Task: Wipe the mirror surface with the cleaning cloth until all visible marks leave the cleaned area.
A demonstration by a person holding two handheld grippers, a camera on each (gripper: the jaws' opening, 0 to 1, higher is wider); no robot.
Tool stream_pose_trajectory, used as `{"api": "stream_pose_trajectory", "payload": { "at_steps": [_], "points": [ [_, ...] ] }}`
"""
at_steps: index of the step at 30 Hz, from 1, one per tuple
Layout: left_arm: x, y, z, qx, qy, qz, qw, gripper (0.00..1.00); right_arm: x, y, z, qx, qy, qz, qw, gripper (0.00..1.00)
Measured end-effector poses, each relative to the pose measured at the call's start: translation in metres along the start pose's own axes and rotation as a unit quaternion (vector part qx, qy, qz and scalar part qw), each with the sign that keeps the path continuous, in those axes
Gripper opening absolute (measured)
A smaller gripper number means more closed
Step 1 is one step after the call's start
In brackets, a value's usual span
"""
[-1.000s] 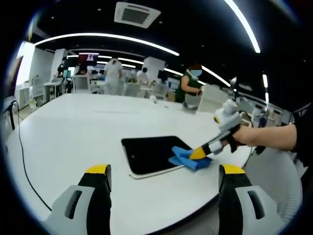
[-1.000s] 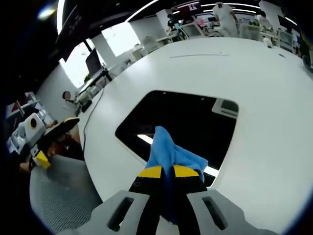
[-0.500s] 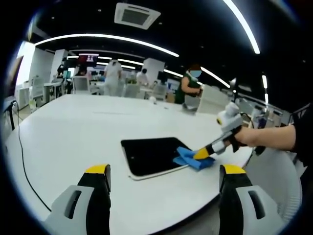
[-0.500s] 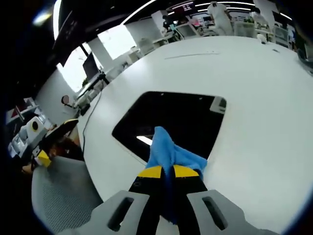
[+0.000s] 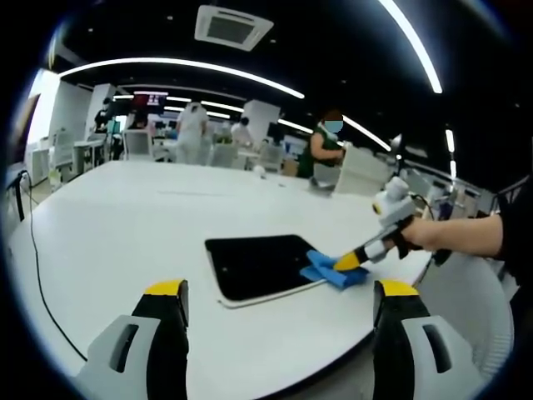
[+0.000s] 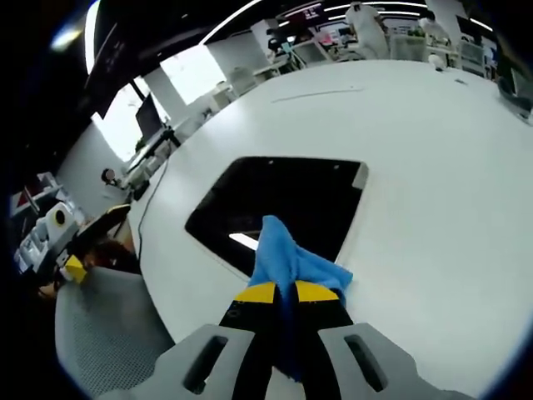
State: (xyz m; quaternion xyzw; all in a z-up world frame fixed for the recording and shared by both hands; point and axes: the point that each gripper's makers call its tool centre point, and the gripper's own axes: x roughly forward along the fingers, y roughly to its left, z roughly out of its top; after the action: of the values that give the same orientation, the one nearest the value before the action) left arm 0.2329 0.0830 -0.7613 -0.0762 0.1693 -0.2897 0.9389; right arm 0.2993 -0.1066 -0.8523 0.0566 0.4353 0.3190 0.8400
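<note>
A dark rectangular mirror (image 5: pixel 258 263) (image 6: pixel 279 210) lies flat on the white table (image 5: pixel 125 225). My right gripper (image 6: pixel 285 293) is shut on a blue cleaning cloth (image 6: pixel 287 260), which rests at the mirror's near edge. In the left gripper view that same right gripper (image 5: pixel 348 262) presses the blue cloth (image 5: pixel 329 271) onto the mirror's right edge, held by a person's hand. My left gripper (image 5: pixel 279 293) hovers well back from the mirror, open, with nothing between its yellow-tipped fingers (image 5: pixel 166 292).
The table's rounded edge (image 5: pixel 366 325) runs just beyond the mirror. A black cable (image 5: pixel 37 275) lies on the table's left side. Several people and desks (image 5: pixel 208 133) stand in the background. A grey mesh chair (image 6: pixel 100 333) sits below the table edge.
My right gripper has drawn the cloth across the mirror toward its right edge, uncovering more of the glass. The left gripper has stayed still.
</note>
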Motion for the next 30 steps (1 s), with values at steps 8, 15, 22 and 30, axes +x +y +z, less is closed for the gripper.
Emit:
{"api": "stream_pose_trajectory", "payload": {
  "at_steps": [8,15,22,30],
  "points": [
    [0.000,-0.002,0.001,0.000,-0.003,-0.004,1.0000,0.92,0.002,-0.002,0.002,-0.012,0.007,-0.002,0.9999,0.01],
    [0.001,-0.002,0.001,-0.001,-0.003,-0.004,1.0000,0.92,0.004,-0.005,0.008,-0.016,0.009,-0.007,0.9998,0.01],
    [0.001,-0.002,0.001,0.000,-0.001,-0.004,1.0000,0.92,0.007,-0.009,0.013,-0.014,0.007,-0.003,0.9999,0.01],
    [0.001,-0.002,0.000,-0.001,0.002,-0.004,1.0000,0.92,0.013,-0.016,0.024,-0.031,0.001,-0.012,0.9994,0.01]
  ]
}}
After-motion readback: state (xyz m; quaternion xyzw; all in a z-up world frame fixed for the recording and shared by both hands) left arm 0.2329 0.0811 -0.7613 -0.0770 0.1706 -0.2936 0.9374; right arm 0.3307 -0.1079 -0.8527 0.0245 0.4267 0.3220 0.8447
